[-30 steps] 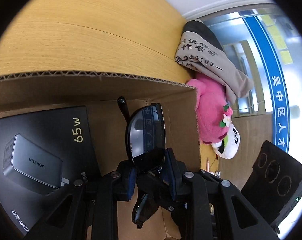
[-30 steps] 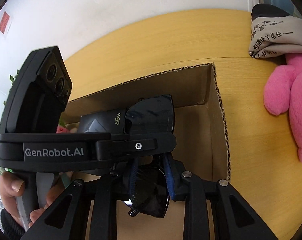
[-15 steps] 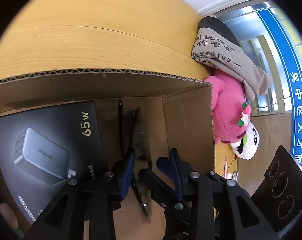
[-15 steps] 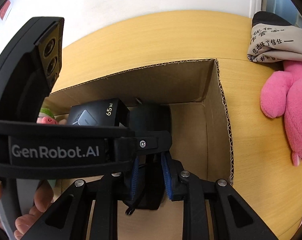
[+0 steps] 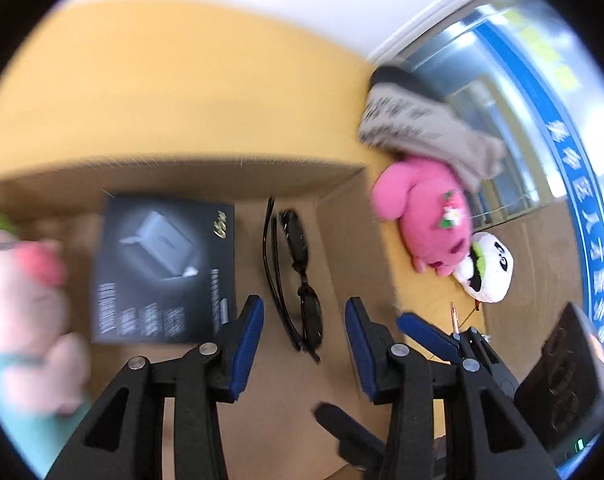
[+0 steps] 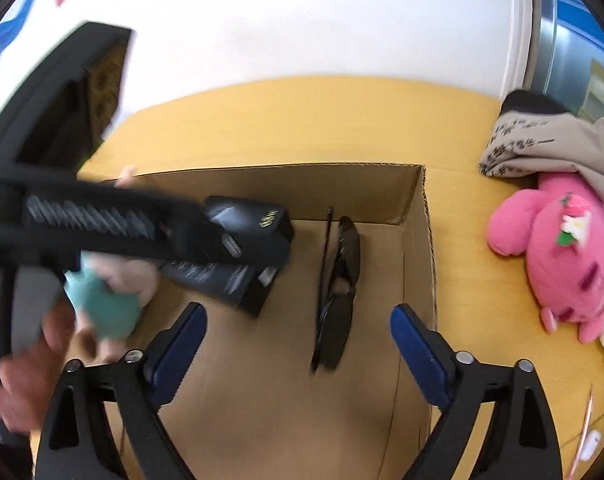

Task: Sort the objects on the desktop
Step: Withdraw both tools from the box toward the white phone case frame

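Black sunglasses (image 5: pixel 298 280) lie folded on the floor of the cardboard box (image 5: pixel 342 236), free of both grippers; they also show in the right wrist view (image 6: pixel 338 292). A black charger package (image 5: pixel 162 268) lies to their left in the box (image 6: pixel 418 240), also visible from the right wrist (image 6: pixel 254 256). My left gripper (image 5: pixel 304 344) is open and empty above the sunglasses. My right gripper (image 6: pixel 298 356) is open wide and empty above the box. The left gripper's body (image 6: pixel 102 220) crosses the right wrist view, blurred.
A pink plush toy (image 6: pixel 558 252) and a printed grey cloth (image 6: pixel 550 148) lie on the yellow table (image 6: pixel 302 120) right of the box. A white panda plush (image 5: pixel 486 268) lies beside the pink one. A pink and green toy (image 5: pixel 34 264) sits blurred at the box's left.
Both grippers let go of the sunglasses, which now lie in the box. Both jaws have opened and both grippers have pulled up and back from the box.
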The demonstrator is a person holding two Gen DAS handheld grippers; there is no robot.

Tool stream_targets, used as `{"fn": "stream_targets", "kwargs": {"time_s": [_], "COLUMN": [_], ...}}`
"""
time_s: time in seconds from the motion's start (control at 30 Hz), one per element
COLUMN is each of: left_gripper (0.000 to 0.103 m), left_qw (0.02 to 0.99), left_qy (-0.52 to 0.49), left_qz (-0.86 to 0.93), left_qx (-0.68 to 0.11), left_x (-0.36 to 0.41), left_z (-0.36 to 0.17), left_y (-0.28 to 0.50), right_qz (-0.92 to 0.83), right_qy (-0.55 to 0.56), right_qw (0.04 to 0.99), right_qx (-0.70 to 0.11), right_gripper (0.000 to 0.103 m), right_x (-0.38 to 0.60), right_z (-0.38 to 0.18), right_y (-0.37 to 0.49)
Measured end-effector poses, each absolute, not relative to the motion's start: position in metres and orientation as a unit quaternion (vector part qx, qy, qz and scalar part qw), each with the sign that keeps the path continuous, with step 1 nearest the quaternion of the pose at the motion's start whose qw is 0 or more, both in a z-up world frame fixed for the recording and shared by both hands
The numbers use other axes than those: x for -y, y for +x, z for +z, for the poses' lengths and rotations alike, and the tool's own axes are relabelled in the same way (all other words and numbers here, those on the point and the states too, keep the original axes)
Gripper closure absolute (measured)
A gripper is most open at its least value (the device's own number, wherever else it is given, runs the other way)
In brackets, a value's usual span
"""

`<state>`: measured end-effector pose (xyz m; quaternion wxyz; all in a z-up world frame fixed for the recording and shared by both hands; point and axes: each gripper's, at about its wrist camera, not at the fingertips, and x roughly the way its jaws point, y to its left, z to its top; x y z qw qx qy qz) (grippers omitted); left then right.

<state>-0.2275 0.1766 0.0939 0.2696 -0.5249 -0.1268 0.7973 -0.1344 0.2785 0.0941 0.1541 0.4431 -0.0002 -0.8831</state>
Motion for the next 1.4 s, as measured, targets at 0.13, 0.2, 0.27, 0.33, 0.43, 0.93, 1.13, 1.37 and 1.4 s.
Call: {"fn": "stream_targets", "kwargs": {"time_s": [0.13,0.2,0.27,0.33,0.43,0.93,1.13,1.37,1.4], "left_gripper": [0.021,0.021,0.021,0.021,0.021,0.022,0.022,0.022,0.022], "left_qw": [0.241,0.202,0.163,0.12,0.057,-0.002,-0.013,0.016,0.026], "left_qy": [-0.402,-0.345,-0.314,-0.309,-0.316,-0.385,-0.378,-0.316,-0.306], "left_qz": [0.88,0.916,0.935,0.943,0.947,0.922,0.926,0.947,0.95], "left_qx": [0.071,0.032,-0.001,-0.018,-0.015,0.033,-0.001,0.051,0.057], "left_x": [-0.148,-0.133,-0.119,-0.104,-0.084,-0.005,-0.005,-0.011,-0.015], "left_z": [0.142,0.149,0.143,0.129,0.111,0.041,0.034,0.093,0.102], "left_y": [-0.141,-0.094,-0.056,-0.025,0.009,0.029,0.033,0.069,0.076], "right_qz": [-0.901,-0.904,-0.914,-0.923,-0.934,-0.931,-0.932,-0.949,-0.951], "right_qy": [0.403,0.391,0.374,0.359,0.338,0.349,0.344,0.294,0.286], "right_qw": [0.161,0.166,0.153,0.137,0.113,0.103,0.113,0.114,0.113], "right_qx": [0.027,0.042,0.04,0.032,0.01,-0.023,-0.028,-0.03,-0.035], "right_gripper": [0.0,0.0,0.0,0.0,0.0,0.0,0.0,0.0,0.0], "right_x": [-0.292,-0.298,-0.291,-0.289,-0.284,-0.256,-0.245,-0.241,-0.241], "right_z": [0.105,0.102,0.102,0.099,0.092,0.037,0.038,0.092,0.1], "right_y": [-0.072,-0.057,-0.025,-0.013,0.01,0.037,0.048,0.083,0.088]}}
